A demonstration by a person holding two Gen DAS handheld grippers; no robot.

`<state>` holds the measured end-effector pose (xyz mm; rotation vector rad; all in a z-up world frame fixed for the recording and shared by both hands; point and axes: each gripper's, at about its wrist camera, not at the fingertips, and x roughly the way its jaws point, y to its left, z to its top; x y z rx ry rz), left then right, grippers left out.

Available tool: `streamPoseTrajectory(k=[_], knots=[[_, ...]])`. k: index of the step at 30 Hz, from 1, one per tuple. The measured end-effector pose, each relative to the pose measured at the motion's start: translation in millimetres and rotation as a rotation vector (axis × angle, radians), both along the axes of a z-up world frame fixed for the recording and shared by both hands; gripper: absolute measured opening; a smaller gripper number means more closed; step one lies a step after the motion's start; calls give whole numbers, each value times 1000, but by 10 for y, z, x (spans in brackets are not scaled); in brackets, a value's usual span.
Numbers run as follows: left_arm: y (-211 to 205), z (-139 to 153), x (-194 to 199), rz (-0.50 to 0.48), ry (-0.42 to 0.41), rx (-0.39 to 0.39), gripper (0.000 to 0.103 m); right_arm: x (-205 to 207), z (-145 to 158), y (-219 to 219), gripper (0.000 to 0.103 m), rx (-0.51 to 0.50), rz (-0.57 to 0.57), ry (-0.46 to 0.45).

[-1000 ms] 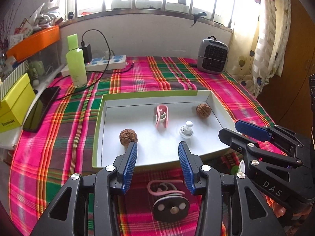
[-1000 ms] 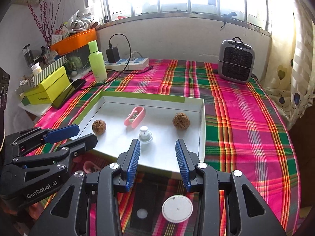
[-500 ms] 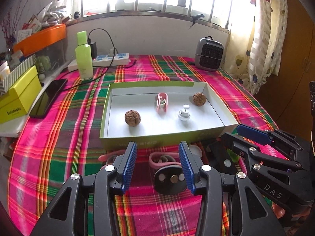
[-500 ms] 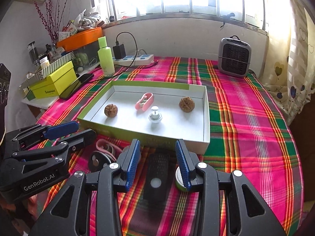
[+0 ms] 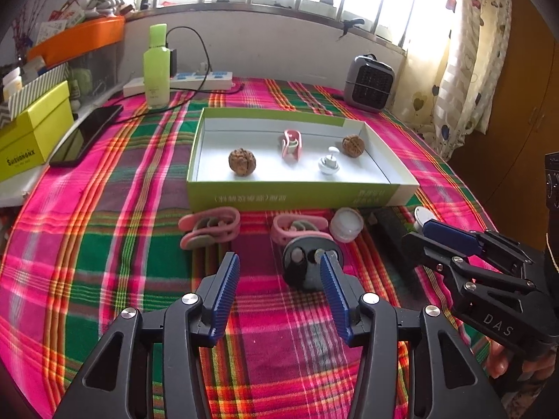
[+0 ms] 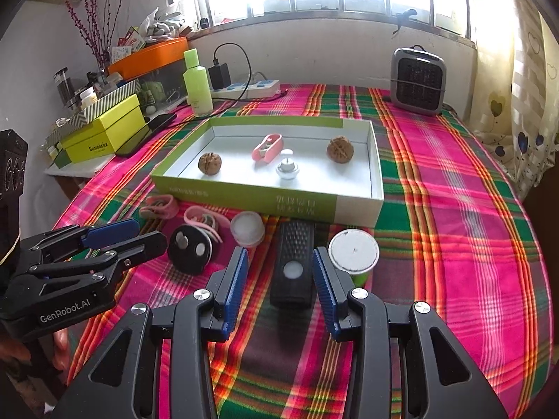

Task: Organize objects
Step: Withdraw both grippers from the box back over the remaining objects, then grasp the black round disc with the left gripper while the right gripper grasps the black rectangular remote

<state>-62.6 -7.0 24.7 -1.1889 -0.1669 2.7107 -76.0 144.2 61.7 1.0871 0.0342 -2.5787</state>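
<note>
A green-sided white tray (image 5: 304,195) (image 6: 356,206) holds two walnuts (image 5: 242,162) (image 5: 353,145), a pink clip (image 5: 291,143) and a white pump cap (image 5: 328,164). In front of it on the cloth lie two pink clips (image 5: 209,227) (image 5: 297,227), a black disc (image 5: 311,265) (image 6: 189,248), a white lid (image 5: 346,224) (image 6: 247,227), a black remote (image 6: 292,262) and a white-topped green cup (image 6: 353,252). My left gripper (image 5: 279,296) is open and empty, low before the black disc. My right gripper (image 6: 279,286) is open and empty, its fingers either side of the remote's near end.
A green bottle (image 5: 156,66), a power strip (image 5: 181,82), a phone (image 5: 87,134) and a yellow box (image 5: 31,129) stand at the back left. A small grey heater (image 6: 417,80) stands at the back right. Curtains hang on the right.
Both grippers have drawn back from over the tray toward the table's near edge. The loose objects in front of the tray have come into view. Both stay open.
</note>
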Motion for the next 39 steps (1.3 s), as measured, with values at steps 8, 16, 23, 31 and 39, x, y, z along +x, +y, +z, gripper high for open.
streamPoseTrajectory(k=[8,16,23,31,39], knots=[[38,-110,22,-32,-25,15,48,-14,-104,8,48,-3,-8,-30],[53,-139,4,-42,-37,26,48,-97,-176,-30,48,38,-7,-58],[54,-151,-23,-44,-45,25,48,-207,-220,-66,48,74,-2,-74],[109,-174,-72,-59,-57,25,49,-250,-248,-37,47,68,-1,-92],[134,-191,-105,-59,-62,21,49,-239,-242,-35,29,58,8,-89]])
